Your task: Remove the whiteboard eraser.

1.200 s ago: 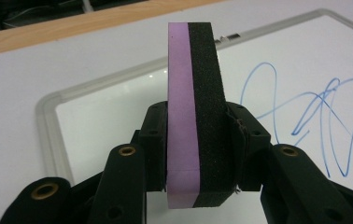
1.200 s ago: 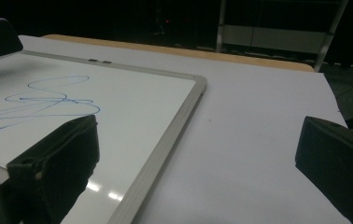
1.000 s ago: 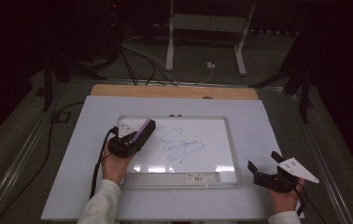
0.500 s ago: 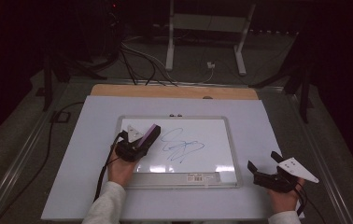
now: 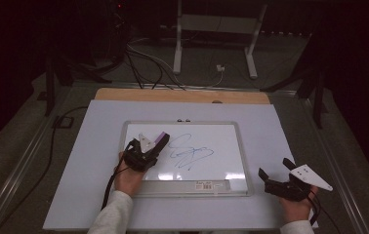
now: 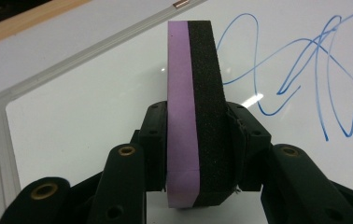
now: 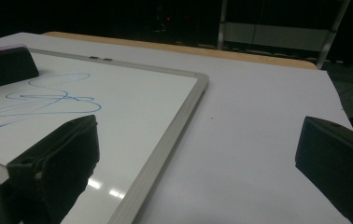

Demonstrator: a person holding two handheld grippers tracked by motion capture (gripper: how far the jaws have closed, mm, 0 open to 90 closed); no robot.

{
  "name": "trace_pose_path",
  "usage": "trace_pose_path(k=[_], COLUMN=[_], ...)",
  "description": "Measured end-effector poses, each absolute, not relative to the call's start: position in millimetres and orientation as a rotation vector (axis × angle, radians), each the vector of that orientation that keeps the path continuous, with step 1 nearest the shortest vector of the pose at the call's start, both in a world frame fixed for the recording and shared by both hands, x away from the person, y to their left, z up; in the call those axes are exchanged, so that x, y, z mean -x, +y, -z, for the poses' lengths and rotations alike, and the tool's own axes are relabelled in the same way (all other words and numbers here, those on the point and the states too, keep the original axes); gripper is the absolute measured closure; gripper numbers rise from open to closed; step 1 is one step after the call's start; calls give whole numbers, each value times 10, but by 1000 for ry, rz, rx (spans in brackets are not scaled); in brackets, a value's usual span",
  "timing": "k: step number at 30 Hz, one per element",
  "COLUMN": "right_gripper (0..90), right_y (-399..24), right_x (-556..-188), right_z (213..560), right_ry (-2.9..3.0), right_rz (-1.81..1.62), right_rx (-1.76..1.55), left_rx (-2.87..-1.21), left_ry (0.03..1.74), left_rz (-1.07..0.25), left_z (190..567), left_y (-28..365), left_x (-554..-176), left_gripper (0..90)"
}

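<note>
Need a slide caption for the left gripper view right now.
Left gripper clamps a purple-and-black eraser over the whiteboard, beside the blue scribble.

A: High view was dim overall; the room beyond the table (image 5: 280, 122) fell to near black, with one small red light far back. The whiteboard (image 5: 221, 141) was the brightest surface, with faint glare patches along its near edge.

B: Left gripper view was better lit. A small bright reflection sat on the whiteboard (image 6: 95, 116) beside the blue scribble (image 6: 300, 79). The eraser (image 6: 195, 112) was sharp; the near jaws looked slightly soft.

A: Right gripper view was dark and grainy. Its near jaws were blurred black shapes, glare spots showed low on the whiteboard (image 7: 118, 107), and the background was murky
</note>
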State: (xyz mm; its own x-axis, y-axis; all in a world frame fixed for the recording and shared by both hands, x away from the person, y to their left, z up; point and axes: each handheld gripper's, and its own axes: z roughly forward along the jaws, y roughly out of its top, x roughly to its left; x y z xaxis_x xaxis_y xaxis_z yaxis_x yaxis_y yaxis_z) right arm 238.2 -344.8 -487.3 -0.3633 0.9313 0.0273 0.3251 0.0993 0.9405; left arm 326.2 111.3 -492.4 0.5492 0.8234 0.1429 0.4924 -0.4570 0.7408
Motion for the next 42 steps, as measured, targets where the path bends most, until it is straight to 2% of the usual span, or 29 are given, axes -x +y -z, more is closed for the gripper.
trace_pose_path(k=[7, 11, 24, 33, 42], right_gripper=[0, 0, 0, 0, 0], right_y=[-3455, -3455, -3455, -3461, -3465], right_x=[-2380, -2379, -2379, -2379, -2378], right_z=[4871, 4870, 4868, 4869, 4865], right_ry=[1765, 1765, 1766, 1766, 1764], right_rz=[-1266, -1267, -1265, -1266, -1267], right_rx=[-1231, -1232, -1230, -1232, -1234], left_rx=[-2184, -2222, -2243, -2177, -2168], left_ry=[999, 953, 886, 898, 871], left_rz=[-708, -707, -640, -501, -442], left_z=[4924, 4925, 4931, 4904, 4903], left_y=[1012, 955, 881, 896, 836], left_x=[-3202, -3170, -3099, -3116, -3124], left_gripper=[621, 566, 492, 452, 443])
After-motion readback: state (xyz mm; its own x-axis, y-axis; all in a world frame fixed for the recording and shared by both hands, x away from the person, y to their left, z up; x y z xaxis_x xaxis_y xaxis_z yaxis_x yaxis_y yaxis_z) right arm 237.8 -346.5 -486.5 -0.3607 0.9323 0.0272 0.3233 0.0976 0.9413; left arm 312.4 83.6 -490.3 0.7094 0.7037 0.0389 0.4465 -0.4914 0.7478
